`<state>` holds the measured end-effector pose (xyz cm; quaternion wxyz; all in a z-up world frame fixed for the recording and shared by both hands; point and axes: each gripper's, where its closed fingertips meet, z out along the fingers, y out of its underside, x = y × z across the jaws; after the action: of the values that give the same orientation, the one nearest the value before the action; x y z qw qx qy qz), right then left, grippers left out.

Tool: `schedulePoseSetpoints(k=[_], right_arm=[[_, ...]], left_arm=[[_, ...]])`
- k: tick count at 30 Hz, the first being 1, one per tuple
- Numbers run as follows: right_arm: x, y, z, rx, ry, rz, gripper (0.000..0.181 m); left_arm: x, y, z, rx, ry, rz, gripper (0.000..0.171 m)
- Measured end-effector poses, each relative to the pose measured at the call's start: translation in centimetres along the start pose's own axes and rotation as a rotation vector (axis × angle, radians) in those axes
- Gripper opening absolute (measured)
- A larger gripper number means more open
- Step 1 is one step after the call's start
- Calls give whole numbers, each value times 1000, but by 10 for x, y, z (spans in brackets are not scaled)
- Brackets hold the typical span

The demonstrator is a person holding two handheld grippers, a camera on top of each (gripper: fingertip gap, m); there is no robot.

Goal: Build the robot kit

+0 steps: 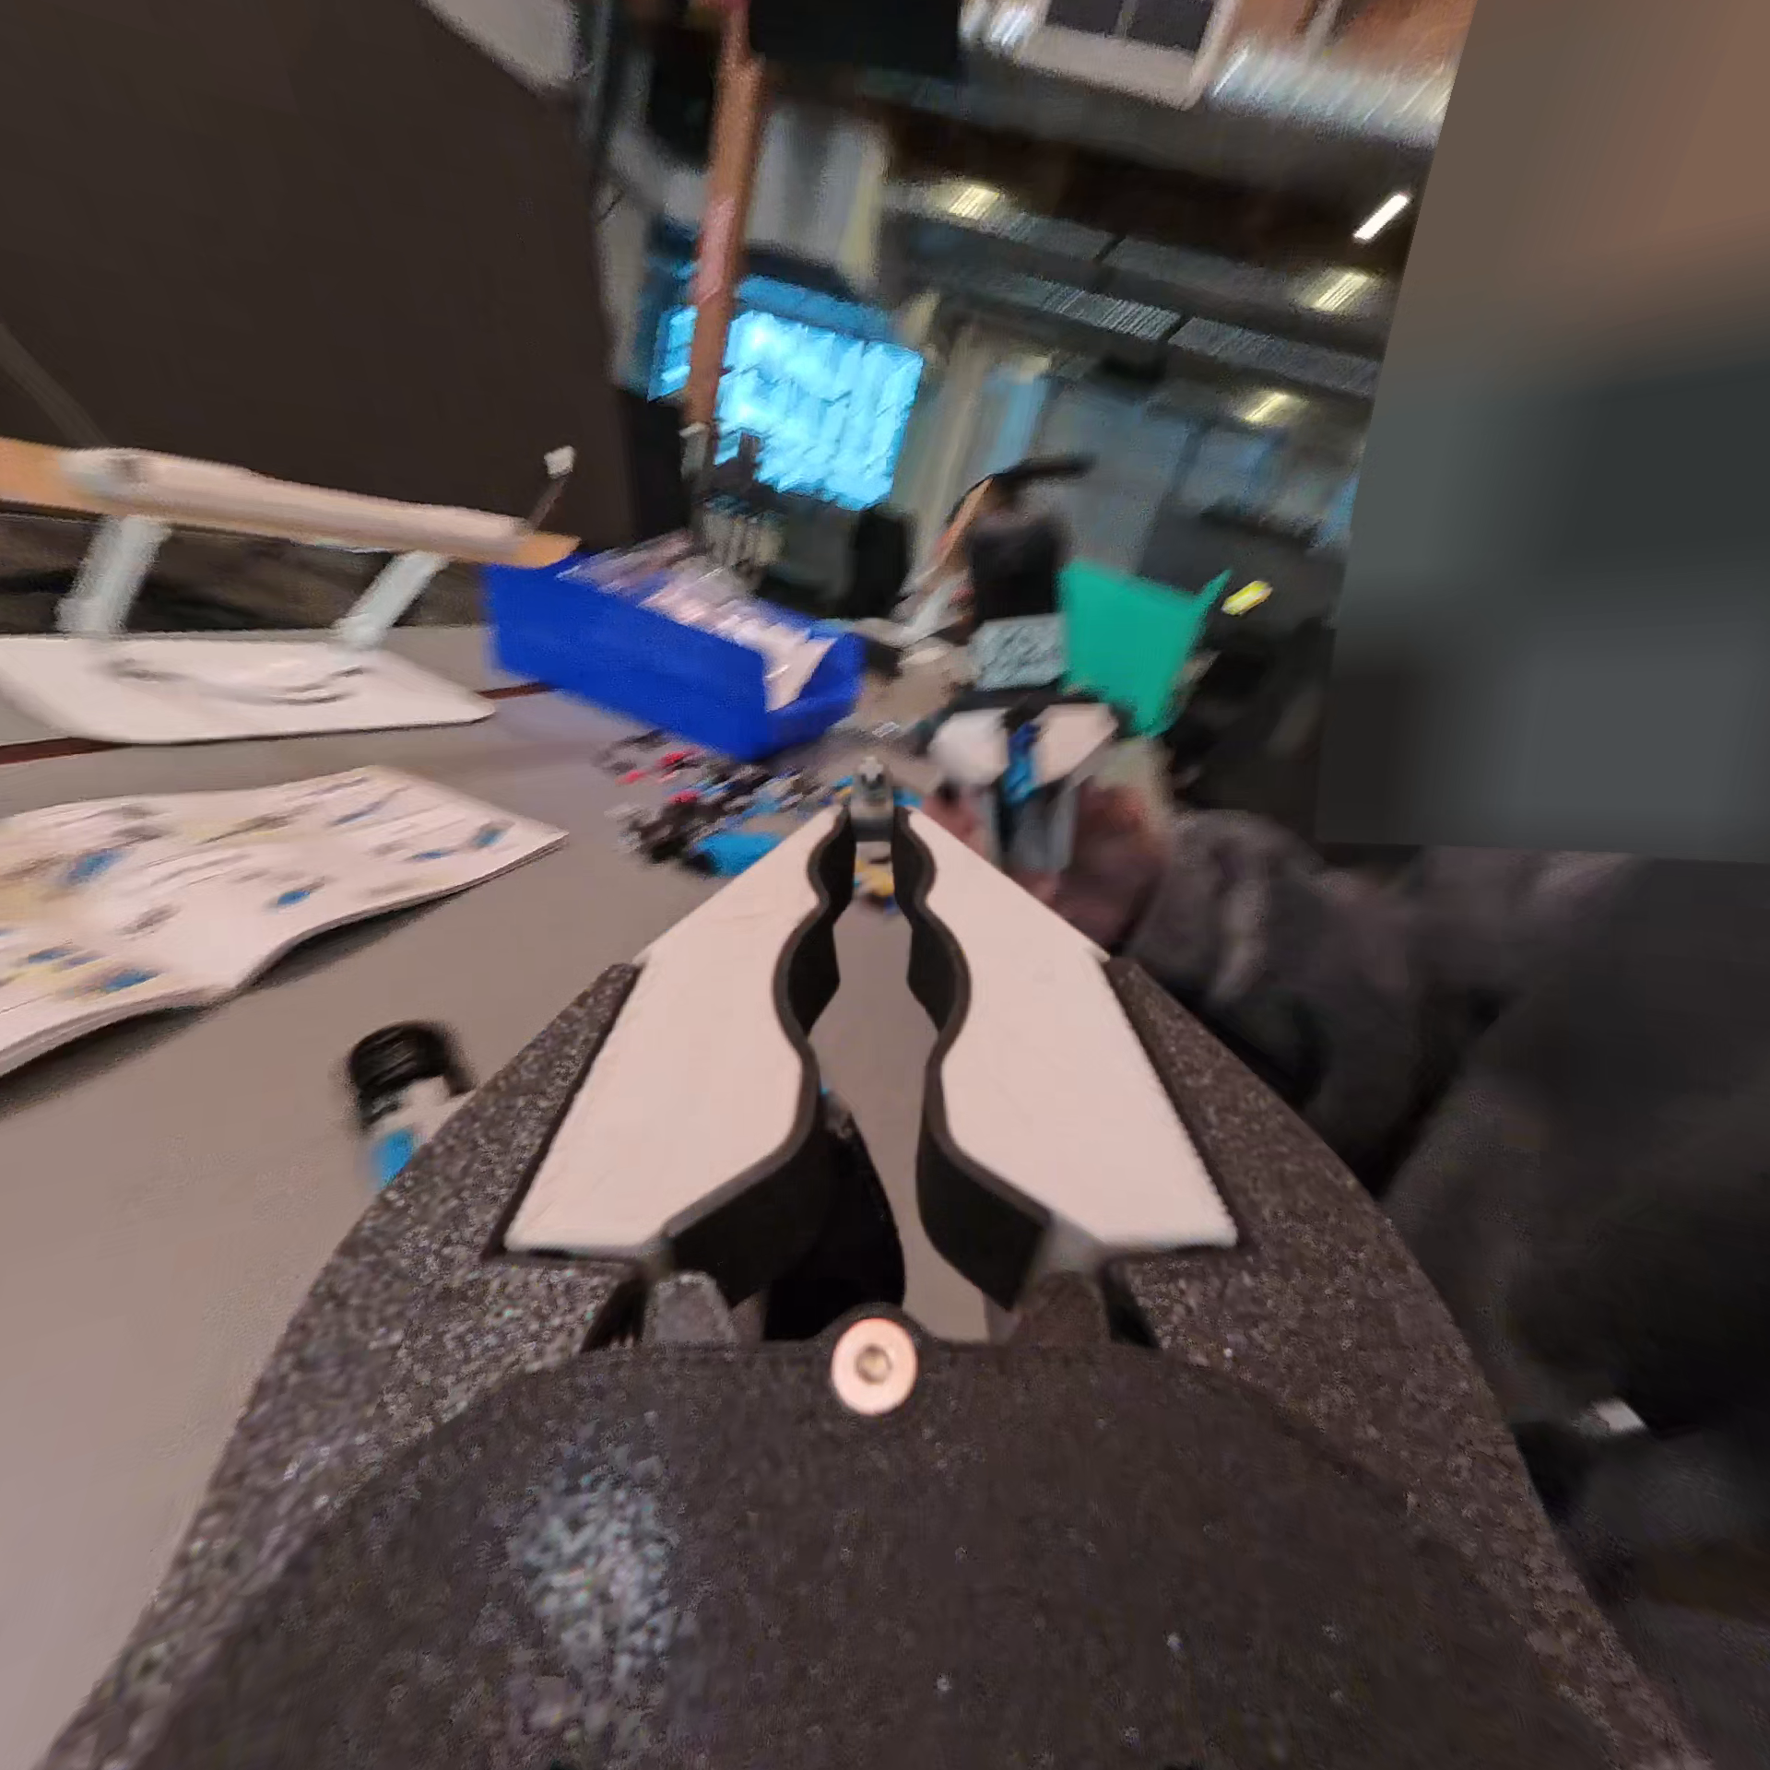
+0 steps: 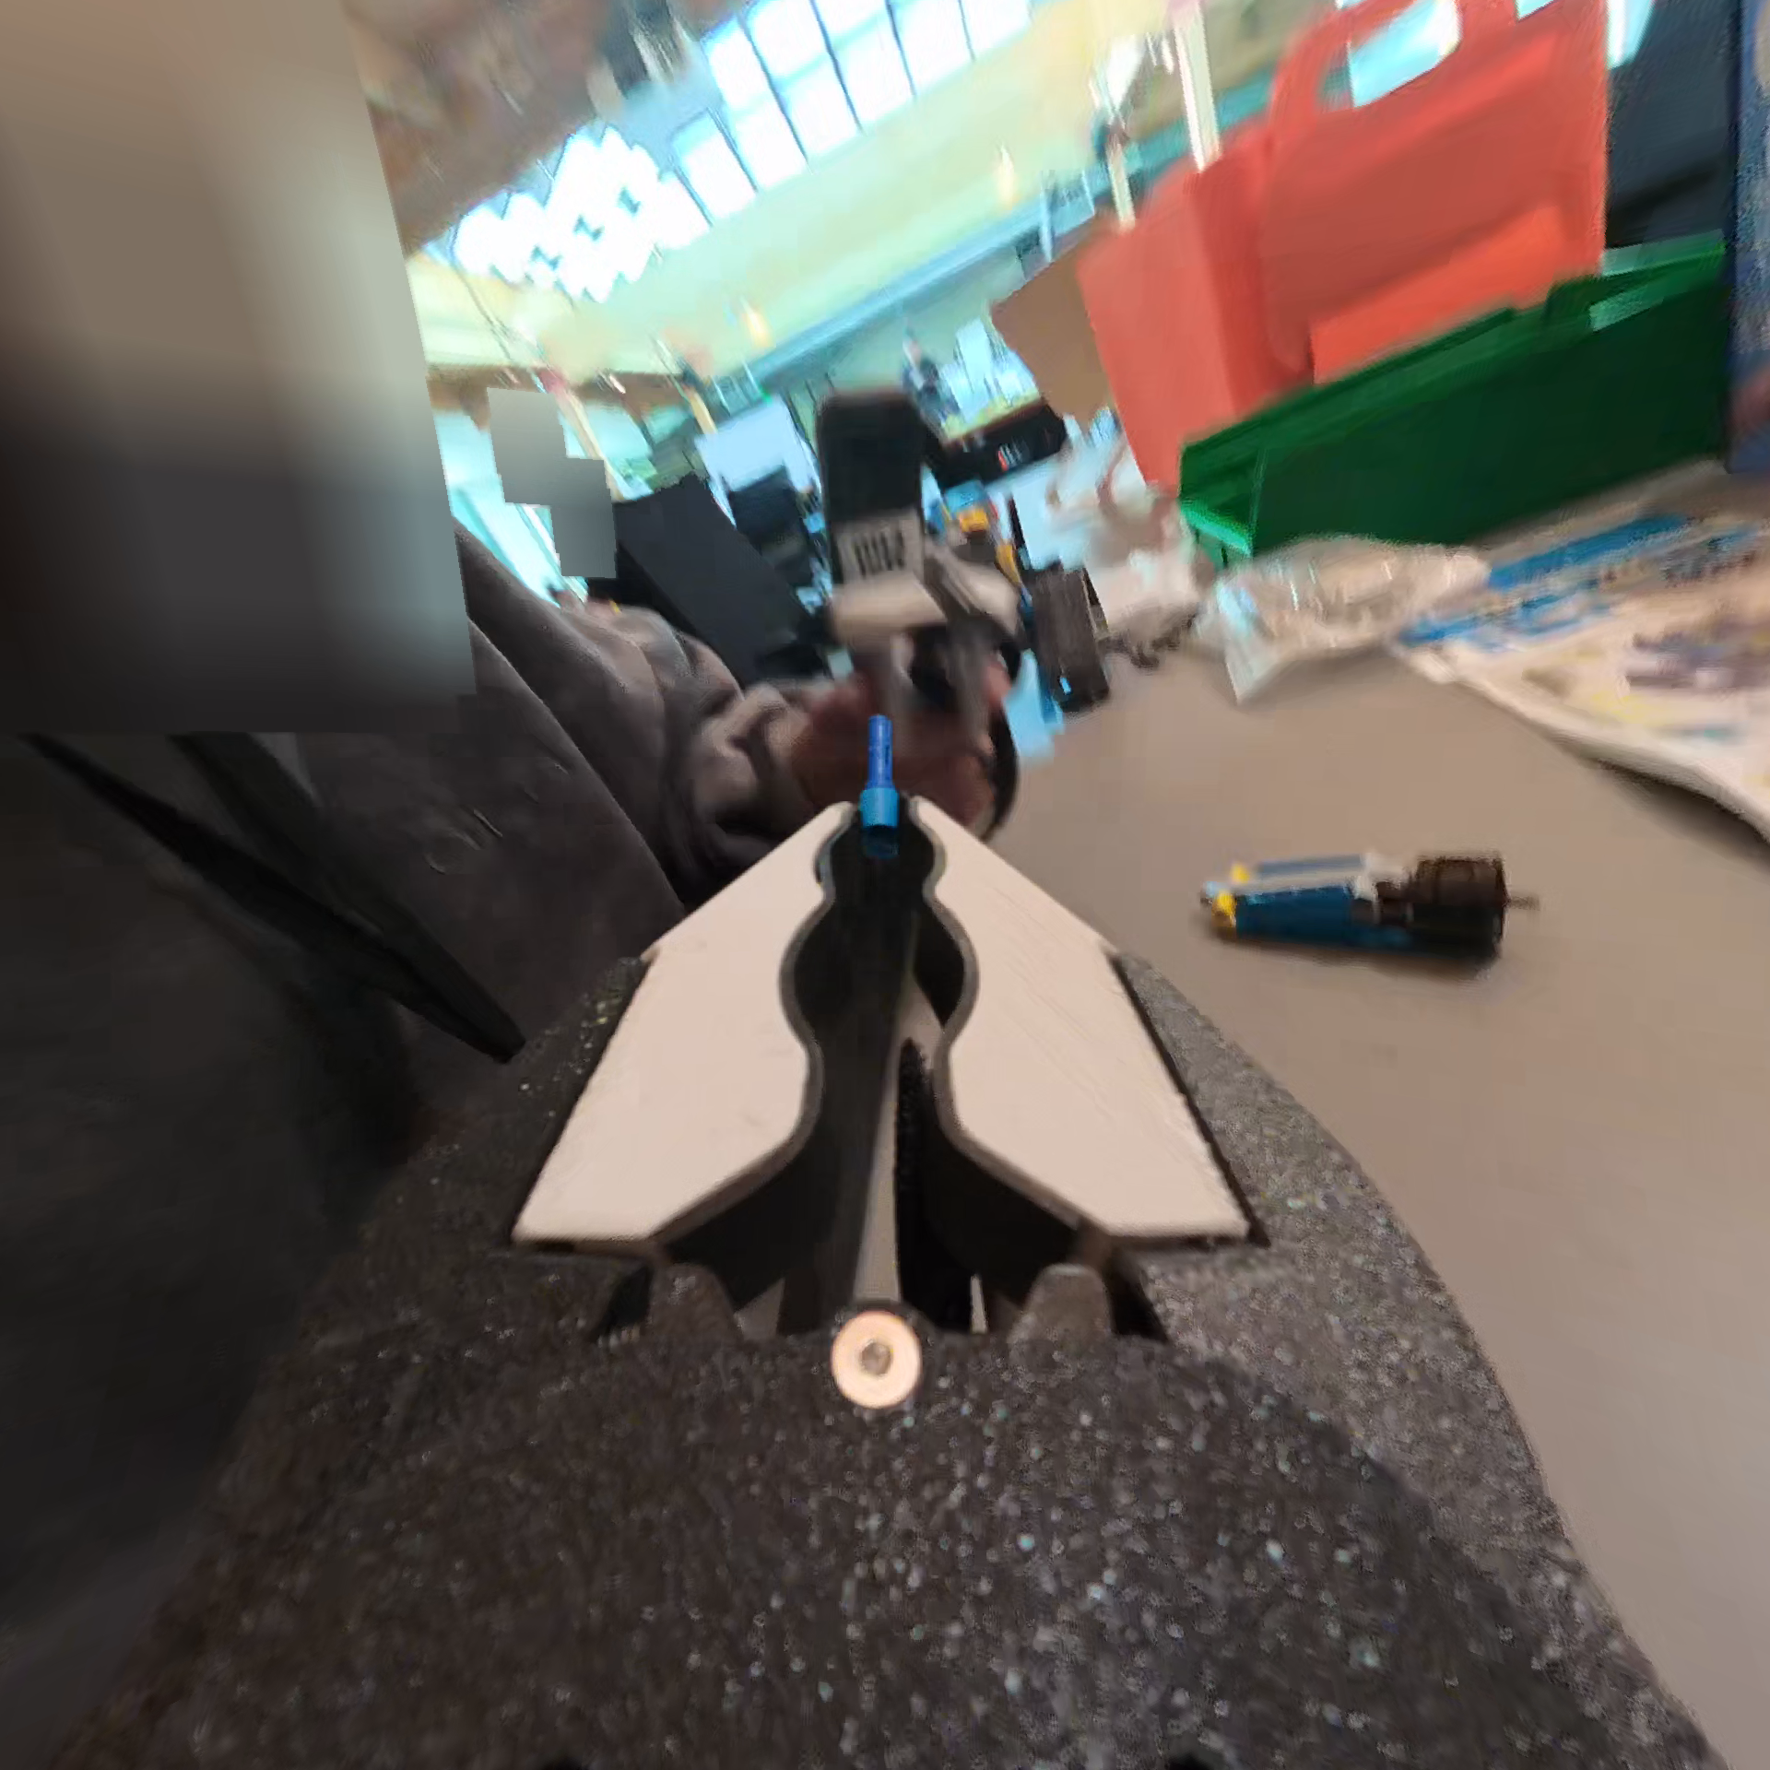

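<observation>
Grey matte counter (image 1: 192, 1197) in a blurred workshop hall, brick parts scattered.
Left claw (image 1: 873, 824) narrow, pinching a small grey-and-black piece (image 1: 870, 787), probably a toy-brick part, upright at the tips. Right claw (image 2: 879, 814) narrow on a smooth blue plastic pin (image 2: 878, 781), long axis pointing up-forward. Both claws face each other, near.

Big open workshop/lab hall: high ceiling w/ strip lights (image 1: 1379, 215), skylights (image 2: 613, 206), grey desk (image 1: 192, 1245) w/ blue parts bin (image 1: 661, 661), green bin (image 2: 1437, 441), instruction booklets (image 1: 220, 881).
</observation>
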<state>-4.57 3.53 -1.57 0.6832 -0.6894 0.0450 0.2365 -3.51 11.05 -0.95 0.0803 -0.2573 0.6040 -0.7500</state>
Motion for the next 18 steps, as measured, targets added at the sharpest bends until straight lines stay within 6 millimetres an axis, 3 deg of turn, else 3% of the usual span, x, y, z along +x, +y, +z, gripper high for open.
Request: schedulePoseSetpoints(k=[4,13,16,18], right_arm=[[3,18,19,-99,2,-14,7],[13,10,24,-96,146,-188,7],[25,10,21,-121,277,-291,7],[30,9,19,-163,393,-468,7]], left_arm=[[10,13,13,-62,49,-24,7],[11,24,18,-89,103,-197,7],[11,27,20,-95,108,-226,7],[12,30,23,-99,120,-280,7]])
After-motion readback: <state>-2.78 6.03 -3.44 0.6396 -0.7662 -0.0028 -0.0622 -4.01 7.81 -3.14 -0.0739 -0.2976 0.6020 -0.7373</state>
